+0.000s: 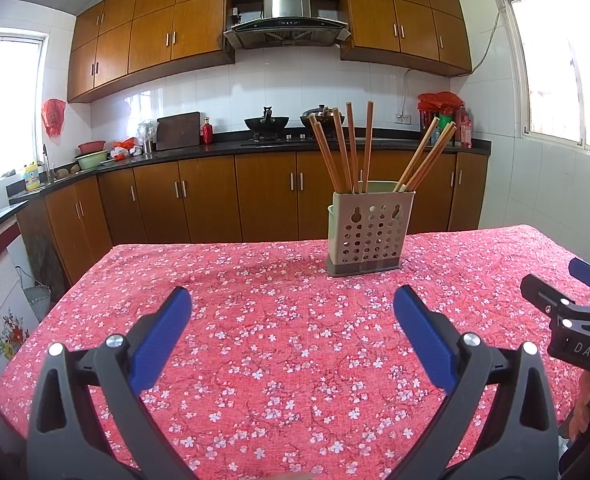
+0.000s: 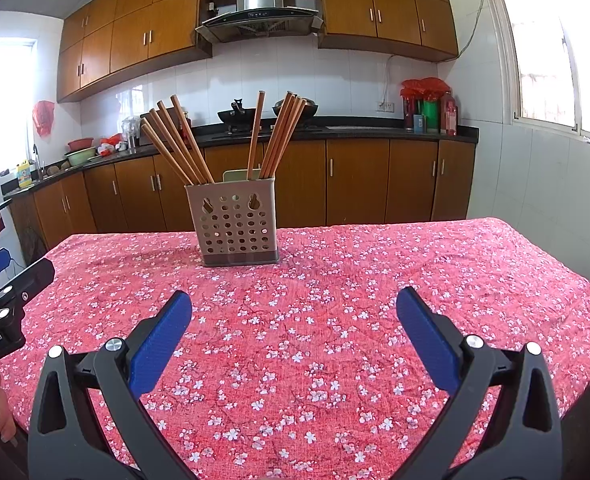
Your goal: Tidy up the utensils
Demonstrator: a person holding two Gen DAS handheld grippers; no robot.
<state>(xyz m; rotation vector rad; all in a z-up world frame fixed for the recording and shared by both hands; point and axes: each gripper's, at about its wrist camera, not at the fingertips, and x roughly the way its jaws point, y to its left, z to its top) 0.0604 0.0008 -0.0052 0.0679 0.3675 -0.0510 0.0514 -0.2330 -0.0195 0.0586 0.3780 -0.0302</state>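
I see both tongs gaping, empty | left tongs (image 1: 293, 300), right tongs (image 2: 294, 300) short of holder (image 1: 369, 232) | wooden chopsticks (image 1: 351, 148) fanned upright inside | holder on surface (image 1: 255, 340), green rim visible from left only

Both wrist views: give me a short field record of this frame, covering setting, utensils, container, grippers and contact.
setting: kitchen, table under a red floral tablecloth
container: beige perforated plastic utensil holder, upright on the cloth
utensils: brown wooden chopsticks, standing in the holder in two splayed bunches
left gripper: blue-padded fingers wide apart, holding nothing
right gripper: blue-padded fingers wide apart, holding nothing
contact: neither gripper touches the holder; both are on the near side of it
loose utensils on cloth: none visible
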